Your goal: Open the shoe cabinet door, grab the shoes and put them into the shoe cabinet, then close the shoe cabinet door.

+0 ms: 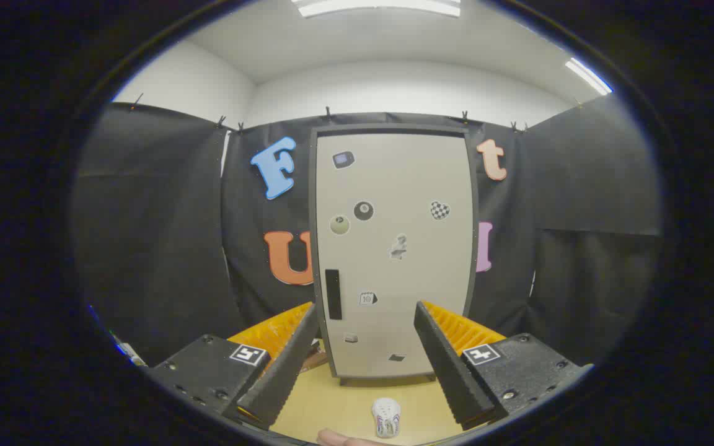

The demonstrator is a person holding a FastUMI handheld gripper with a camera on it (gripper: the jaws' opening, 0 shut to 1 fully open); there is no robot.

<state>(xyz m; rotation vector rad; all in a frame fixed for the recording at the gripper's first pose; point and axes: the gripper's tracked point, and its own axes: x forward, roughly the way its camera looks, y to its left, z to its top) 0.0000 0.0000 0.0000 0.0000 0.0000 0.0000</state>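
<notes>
The hand-held gripper [366, 347] hung spread wide, gripping nothing. The shoe cabinet [394, 248] stood shut at twelve o'clock beyond its fingers, a small shoe [386, 416] lying between them on the desk [332, 402].

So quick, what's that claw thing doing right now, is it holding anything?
Hand-held gripper: open, holding nothing; the white shoe sits on the floor between its fingers, untouched, with the closed shoe cabinet beyond.

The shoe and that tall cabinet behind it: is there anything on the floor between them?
No. In the gripper view, only bare tan floor lies between the white shoe and the closed shoe cabinet. The open gripper holds nothing.
</notes>
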